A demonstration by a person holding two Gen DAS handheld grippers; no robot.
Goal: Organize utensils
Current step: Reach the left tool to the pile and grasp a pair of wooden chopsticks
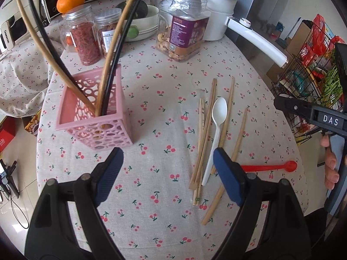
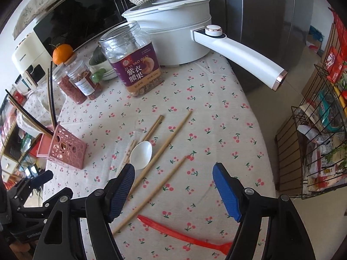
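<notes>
I hold both tools released above the cherry-print cloth on the bench (image 1: 164, 82): the left tool (image 1: 167, 171) and the right tool (image 2: 173, 184) grip nothing. Slim wooden chopsticks (image 1: 207, 130), a glossy white plastic spoon (image 1: 216, 119) and a red spoon (image 1: 279, 166) lie loose right of the perforated pink holder (image 1: 97, 121), where long chopsticks already stand. Jars (image 1: 182, 28) crowd the far side.

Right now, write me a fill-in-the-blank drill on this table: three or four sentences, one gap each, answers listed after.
1. The pink holder stands on the cloth with long utensils leaning inside, while the white spoon lies among the loose ____.
2. The small scoop lying nearest the right claw is coloured ____.
3. An ____ sits on top of a jar at the back.
4. Neither the right claw nor the left claw holds anything: both are ____.

Answers: chopsticks; red; orange; open
</notes>
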